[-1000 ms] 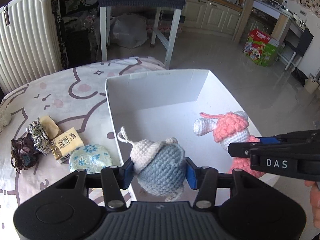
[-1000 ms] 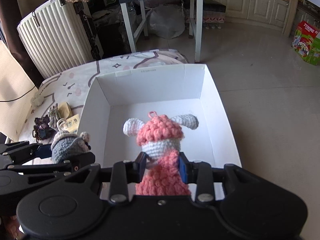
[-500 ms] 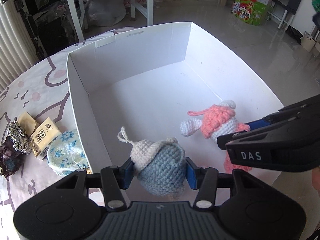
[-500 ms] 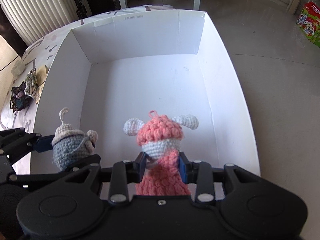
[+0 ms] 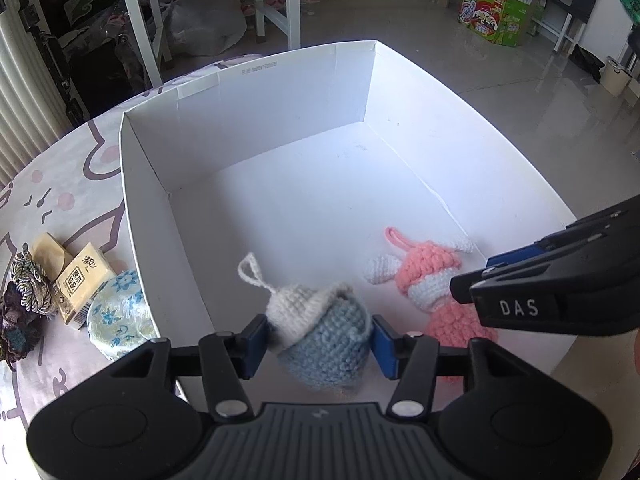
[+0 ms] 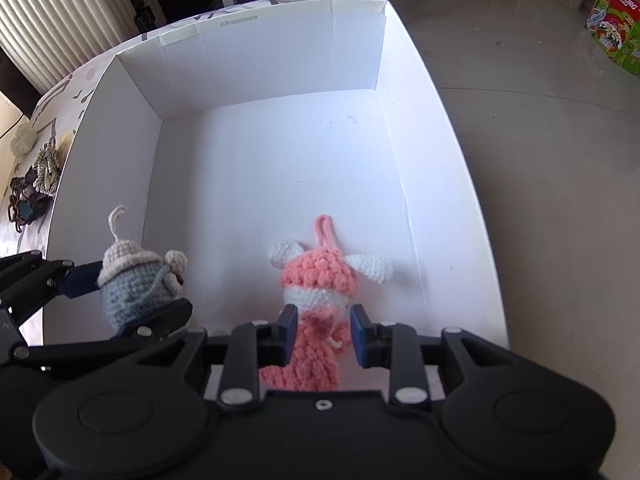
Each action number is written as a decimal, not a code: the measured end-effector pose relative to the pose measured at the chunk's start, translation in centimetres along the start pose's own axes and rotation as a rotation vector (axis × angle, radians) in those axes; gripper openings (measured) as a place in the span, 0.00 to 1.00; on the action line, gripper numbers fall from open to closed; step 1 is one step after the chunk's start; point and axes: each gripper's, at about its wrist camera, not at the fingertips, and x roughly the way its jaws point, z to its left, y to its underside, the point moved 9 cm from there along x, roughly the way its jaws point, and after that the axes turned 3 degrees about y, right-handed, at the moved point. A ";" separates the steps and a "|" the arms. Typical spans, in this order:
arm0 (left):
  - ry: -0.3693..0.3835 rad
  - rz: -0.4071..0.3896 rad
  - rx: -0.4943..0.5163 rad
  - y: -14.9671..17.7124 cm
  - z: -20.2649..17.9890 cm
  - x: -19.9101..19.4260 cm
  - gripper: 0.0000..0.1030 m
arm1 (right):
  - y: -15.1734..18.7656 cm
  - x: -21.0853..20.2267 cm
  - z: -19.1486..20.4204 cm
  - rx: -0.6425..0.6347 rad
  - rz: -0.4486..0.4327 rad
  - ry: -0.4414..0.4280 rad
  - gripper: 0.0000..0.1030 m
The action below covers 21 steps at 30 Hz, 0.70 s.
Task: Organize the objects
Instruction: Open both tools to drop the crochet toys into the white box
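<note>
1. My left tongs (image 5: 318,339) are clamped on a blue crocheted ball toy with a cream cap and loop (image 5: 320,328), one blue pad pressed to each side of it. The toy hangs above the near left part of the white cardboard box (image 5: 280,92), clear of the box floor.
2. My right tongs (image 6: 320,330) stand slightly apart around the lower body of a pink and white crocheted doll with white ears and a pink loop (image 6: 316,280). A narrow gap shows between each pad and the yarn. The doll lies on the floor of the white cardboard box (image 6: 256,44), near its front wall, head and loop pointing toward the far wall.
3. In the left wrist view the doll (image 5: 428,276) lies to the right of the blue toy, partly covered by my right tongs.
4. The box stands on a table (image 5: 60,184) with a pale cartoon-print cloth.
5. Left of the box, on the table, lie a round floral-print pouch (image 5: 118,312) just beside the box wall, a small yellow tissue packet (image 5: 82,280), a tan packet (image 5: 48,248), a braided grey-green cord bundle (image 5: 30,284) and a dark knitted piece (image 5: 16,328).
</note>
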 end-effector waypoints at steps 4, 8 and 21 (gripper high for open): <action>-0.021 -0.015 -0.008 -0.3 0.2 -0.4 0.75 | -0.1 -0.7 -0.5 0.030 -0.010 -0.012 0.35; -0.025 -0.022 -0.027 -0.5 0.6 -0.8 0.79 | -0.3 -1.6 -0.8 0.075 -0.035 -0.031 0.41; 0.001 -0.079 -0.078 -1.6 1.7 -3.4 0.79 | -1.1 -3.7 -1.4 0.108 -0.109 -0.023 0.45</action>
